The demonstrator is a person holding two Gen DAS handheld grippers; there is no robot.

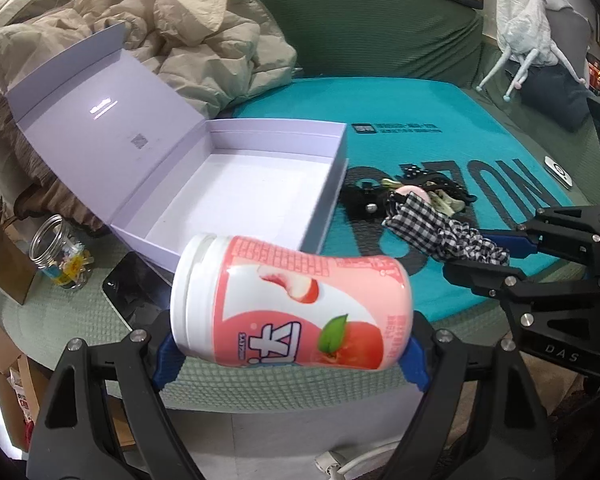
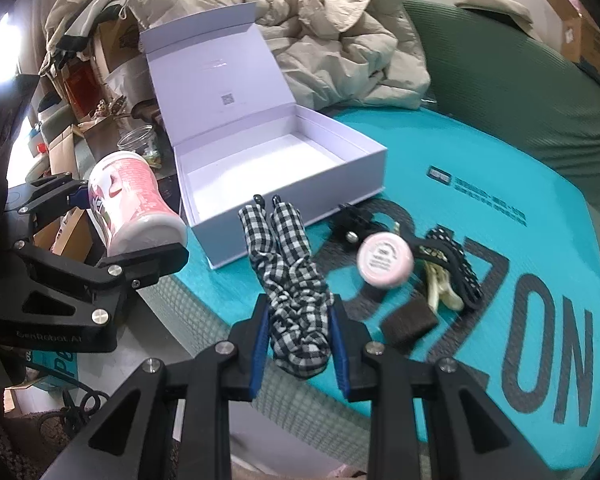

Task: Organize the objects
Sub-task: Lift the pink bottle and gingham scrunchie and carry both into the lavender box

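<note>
Box (image 1: 236,200), lilac cardboard with its hinged lid thrown back, sits empty on the teal printed mat (image 1: 440,152). Left gripper (image 1: 292,356) has its fingers pinching a pink peach-printed plastic jar with a white cap (image 1: 292,304), held sideways just before the box's near corner. Right gripper (image 2: 300,344) has its fingers pinching a black-and-white gingham fabric hair clip (image 2: 288,280). Loading seems under way; next, each needs carrying over the rim and releasing inside.

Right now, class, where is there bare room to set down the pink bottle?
The box floor is bare, bordered by its walls and raised lid. The bottle is in the left gripper. It is crowded right of the box, around the small pink jar and clips.
</note>
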